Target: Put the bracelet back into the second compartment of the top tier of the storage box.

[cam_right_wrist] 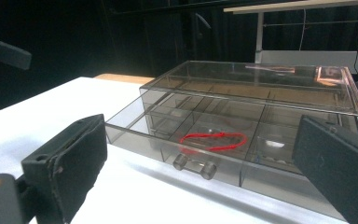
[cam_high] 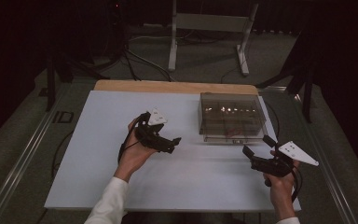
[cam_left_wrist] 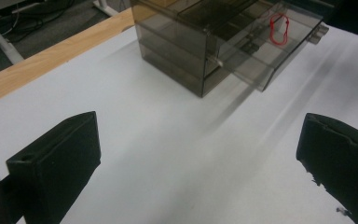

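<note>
The left gripper [cam_high: 161,140] hovered over the middle of the white table [cam_high: 98,163], its jaws spread wide and empty, aimed toward the smoked clear drawer box [cam_high: 231,116] that stood near the table's far right corner. The top drawer [cam_right_wrist: 205,140] stood partly pulled out toward the near edge, and a red elastic loop [cam_right_wrist: 213,141] lay in its middle compartment. The right gripper [cam_high: 257,150] hung just in front of that drawer near the right edge, jaws likewise apart and holding nothing.

The step in hand looked like either taking the loop or pushing the drawer shut. Either way, the right gripper would do best squared up to the small knob [cam_right_wrist: 195,165], moving straight along the drawer's run, while the left steadied the box so it would not slide.

The right gripper view showed the knob and the compartment walls plainly; the high view gave only a red smudge there. The left gripper view showed the box's side and the drawer's overhang.
</note>
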`<move>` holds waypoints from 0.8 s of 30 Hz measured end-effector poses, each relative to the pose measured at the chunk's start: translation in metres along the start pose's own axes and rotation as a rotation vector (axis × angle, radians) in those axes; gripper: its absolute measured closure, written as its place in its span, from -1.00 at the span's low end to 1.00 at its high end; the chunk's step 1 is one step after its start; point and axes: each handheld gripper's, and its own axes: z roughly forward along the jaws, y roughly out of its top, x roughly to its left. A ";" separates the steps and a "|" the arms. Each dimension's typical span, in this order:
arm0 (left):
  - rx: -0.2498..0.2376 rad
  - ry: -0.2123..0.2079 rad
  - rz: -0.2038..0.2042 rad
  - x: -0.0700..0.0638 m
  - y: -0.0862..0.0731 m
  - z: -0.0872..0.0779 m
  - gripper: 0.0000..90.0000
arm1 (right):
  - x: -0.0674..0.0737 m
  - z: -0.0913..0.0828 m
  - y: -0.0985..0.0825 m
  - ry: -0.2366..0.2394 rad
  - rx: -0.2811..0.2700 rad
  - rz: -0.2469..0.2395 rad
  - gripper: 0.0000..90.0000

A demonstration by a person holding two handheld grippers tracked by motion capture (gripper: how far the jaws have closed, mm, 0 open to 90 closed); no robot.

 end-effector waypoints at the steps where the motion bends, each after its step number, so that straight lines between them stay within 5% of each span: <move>1: -0.002 0.000 -0.003 0.001 -0.003 -0.002 -0.97 | 0.000 0.000 0.000 0.000 0.000 0.001 -0.93; 24: -0.058 0.043 -0.056 0.033 -0.060 -0.045 -0.97 | 0.001 0.002 0.000 0.000 0.003 0.000 -0.93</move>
